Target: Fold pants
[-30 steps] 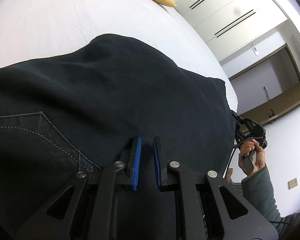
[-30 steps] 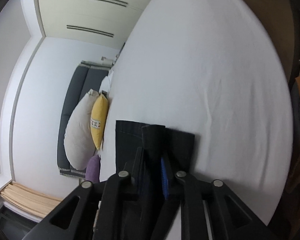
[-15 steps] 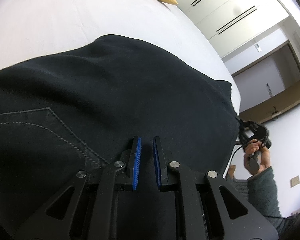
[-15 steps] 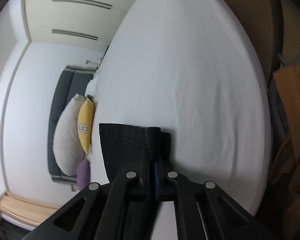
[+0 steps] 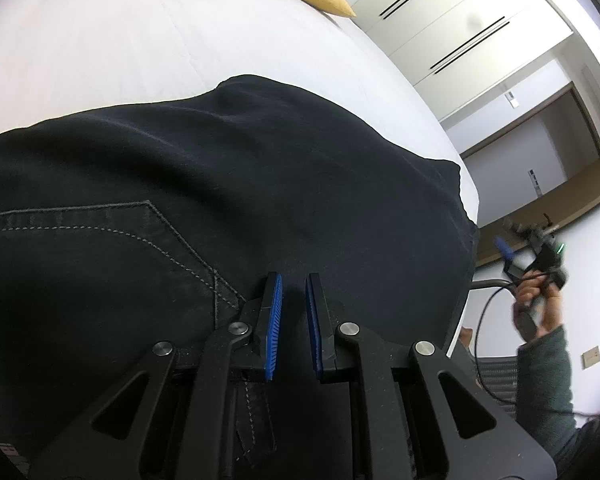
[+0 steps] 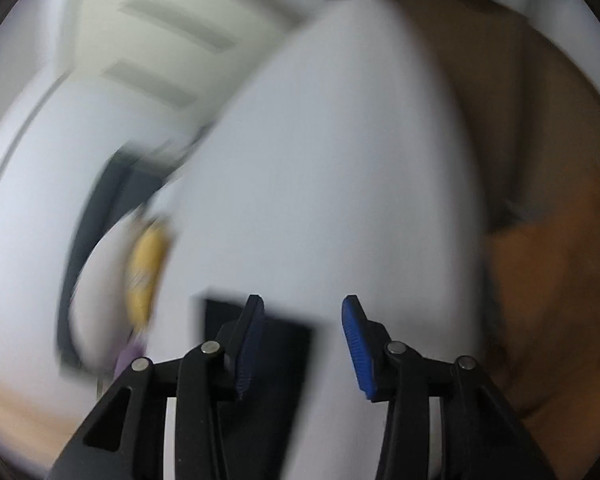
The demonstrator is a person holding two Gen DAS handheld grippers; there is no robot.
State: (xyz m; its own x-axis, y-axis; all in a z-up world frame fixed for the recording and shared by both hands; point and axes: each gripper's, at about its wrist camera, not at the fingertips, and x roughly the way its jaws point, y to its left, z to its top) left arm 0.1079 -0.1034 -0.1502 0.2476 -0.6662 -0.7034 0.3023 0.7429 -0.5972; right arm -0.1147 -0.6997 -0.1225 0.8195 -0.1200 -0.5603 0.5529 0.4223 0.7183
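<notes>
Left wrist view: dark pants lie spread on a white bed, their length running from lower left toward the hem at centre right by the bed's edge. Grey pocket stitching shows at left. The left gripper hovers over the cloth, blue pads a narrow gap apart, pinching nothing.

Right wrist view, blurred: the right gripper is spread wide; a dark hem lies at lower centre beside a yellow pillow.
</notes>
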